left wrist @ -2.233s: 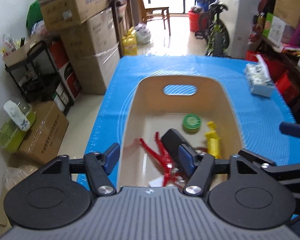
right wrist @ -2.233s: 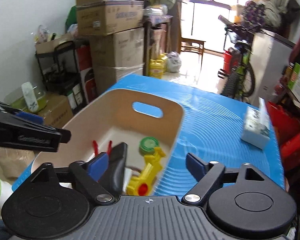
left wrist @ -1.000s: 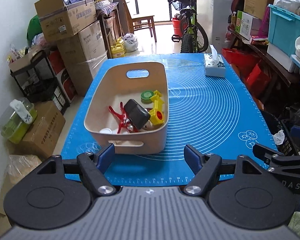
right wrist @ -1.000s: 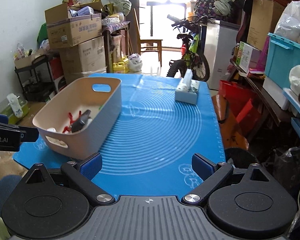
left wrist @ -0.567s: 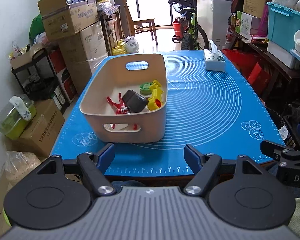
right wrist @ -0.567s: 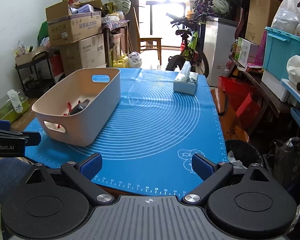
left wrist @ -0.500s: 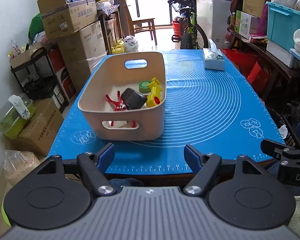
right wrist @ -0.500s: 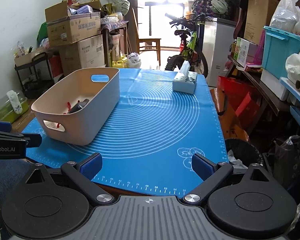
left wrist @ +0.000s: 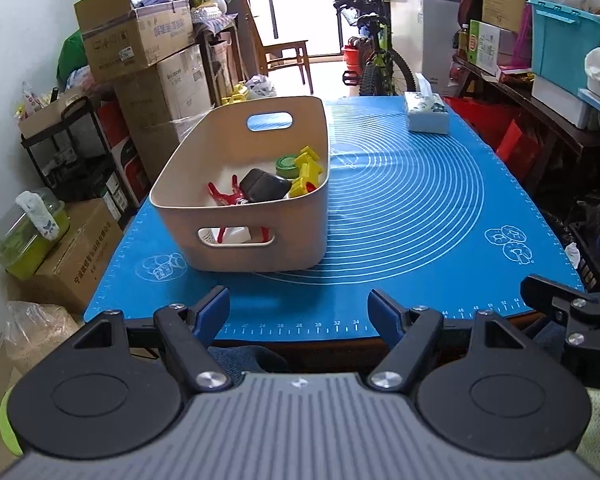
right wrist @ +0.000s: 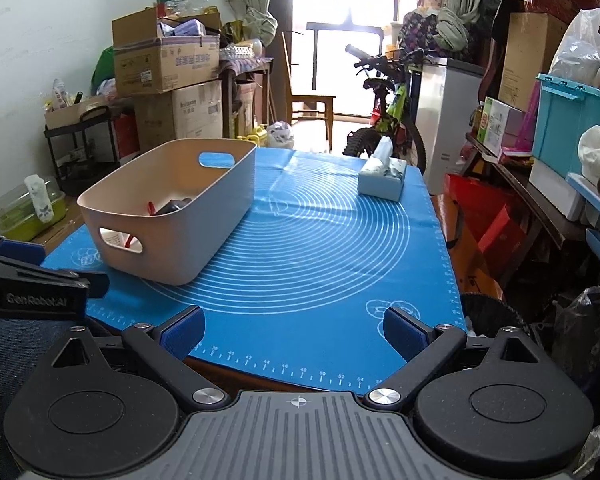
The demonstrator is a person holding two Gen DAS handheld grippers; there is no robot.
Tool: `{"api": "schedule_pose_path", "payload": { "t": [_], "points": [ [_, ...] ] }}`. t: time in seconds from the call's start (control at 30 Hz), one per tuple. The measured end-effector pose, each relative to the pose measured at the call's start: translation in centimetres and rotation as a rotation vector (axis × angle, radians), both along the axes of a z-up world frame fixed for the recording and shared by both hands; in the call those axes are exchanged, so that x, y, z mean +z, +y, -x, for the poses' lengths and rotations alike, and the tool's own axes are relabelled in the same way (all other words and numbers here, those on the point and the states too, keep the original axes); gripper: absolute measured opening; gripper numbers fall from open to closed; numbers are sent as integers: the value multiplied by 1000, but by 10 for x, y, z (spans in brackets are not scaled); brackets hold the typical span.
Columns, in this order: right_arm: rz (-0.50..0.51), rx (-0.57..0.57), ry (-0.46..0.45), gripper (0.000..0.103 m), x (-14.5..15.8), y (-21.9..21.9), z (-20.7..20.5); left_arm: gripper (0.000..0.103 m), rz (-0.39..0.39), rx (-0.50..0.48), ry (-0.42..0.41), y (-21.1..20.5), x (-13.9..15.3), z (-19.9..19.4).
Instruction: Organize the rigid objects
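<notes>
Whereas both grippers hung over the bin 2.2 seconds ago, the left gripper (left wrist: pixel 298 314) and right gripper (right wrist: pixel 294 334) now sit back beyond the desk's near edge, fingers released and empty. The beige plastic bin (left wrist: pixel 260 248), smooth-walled with slot handles, stands well ahead of the fingers near the blue ringed mat's (left wrist: pixel 400 208) left edge, holding a red clip (left wrist: pixel 230 196), black case (left wrist: pixel 264 186), yellow toy (left wrist: pixel 306 176) and green lid (left wrist: pixel 286 164).
</notes>
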State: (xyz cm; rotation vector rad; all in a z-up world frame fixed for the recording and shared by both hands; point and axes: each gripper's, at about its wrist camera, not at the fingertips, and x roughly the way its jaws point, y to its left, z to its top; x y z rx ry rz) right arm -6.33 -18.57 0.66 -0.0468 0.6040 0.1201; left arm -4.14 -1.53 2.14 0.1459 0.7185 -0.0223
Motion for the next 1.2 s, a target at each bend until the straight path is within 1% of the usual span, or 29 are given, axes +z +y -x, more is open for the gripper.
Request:
{"api": "schedule_pose_path", "payload": {
  "t": [0.4, 1.2],
  "points": [
    [-1, -3, 2, 96, -1, -2, 0, 76, -4, -6, -12, -1, -2, 0],
    [-9, -10, 9, 96, -3, -2, -1, 76, -11, -9, -8, -3, -3, 0]
  ]
}}
